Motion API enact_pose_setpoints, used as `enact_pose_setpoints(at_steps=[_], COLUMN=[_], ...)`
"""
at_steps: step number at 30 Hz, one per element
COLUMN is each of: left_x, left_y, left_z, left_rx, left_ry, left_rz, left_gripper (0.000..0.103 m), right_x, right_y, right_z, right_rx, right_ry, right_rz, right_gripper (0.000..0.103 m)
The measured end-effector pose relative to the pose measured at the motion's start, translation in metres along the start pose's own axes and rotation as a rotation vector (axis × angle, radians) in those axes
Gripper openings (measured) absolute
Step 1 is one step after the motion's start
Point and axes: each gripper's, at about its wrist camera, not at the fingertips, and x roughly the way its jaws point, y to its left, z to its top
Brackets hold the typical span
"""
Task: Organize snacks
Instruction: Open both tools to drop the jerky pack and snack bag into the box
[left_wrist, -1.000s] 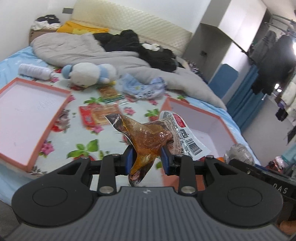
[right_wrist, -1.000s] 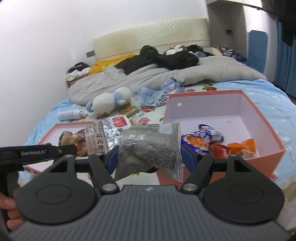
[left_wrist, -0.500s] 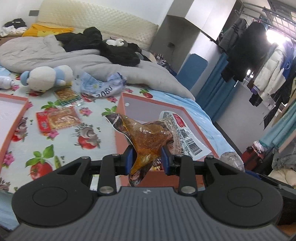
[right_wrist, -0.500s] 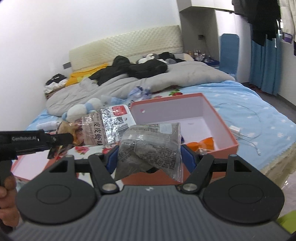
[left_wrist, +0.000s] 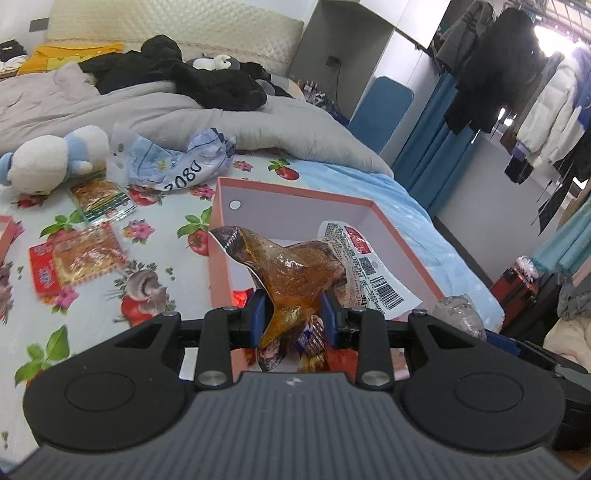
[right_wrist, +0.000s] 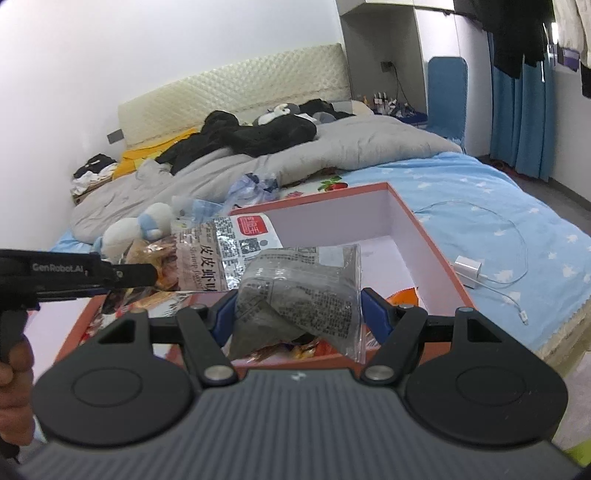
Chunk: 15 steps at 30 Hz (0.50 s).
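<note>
Above the pink box (left_wrist: 402, 236), left gripper (left_wrist: 293, 317) pinches an amber snack (left_wrist: 295, 273); right gripper (right_wrist: 299, 314) clamps a grey packet (right_wrist: 303, 291).

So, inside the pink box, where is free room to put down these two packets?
The far half of the pink box shows bare floor, bordered by its back wall and right wall. The near end is crowded with small snacks beneath the right tool and its grey packet.
</note>
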Motion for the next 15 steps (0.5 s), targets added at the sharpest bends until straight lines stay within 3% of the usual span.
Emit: enact_pose_setpoints(at_steps=[15], left_x=[0.121], left_y=[0.005], left_z=[0.030], left_rx=[0.020], left_ry=[0.115], left_rz=[0.011], left_gripper=[0.037], right_x=[0.103], right_y=[-0.032], right_z=[0.016], right_rx=[-0.001], right_ry=[0.107], right_rz=[-0.004], right_gripper=[0.073])
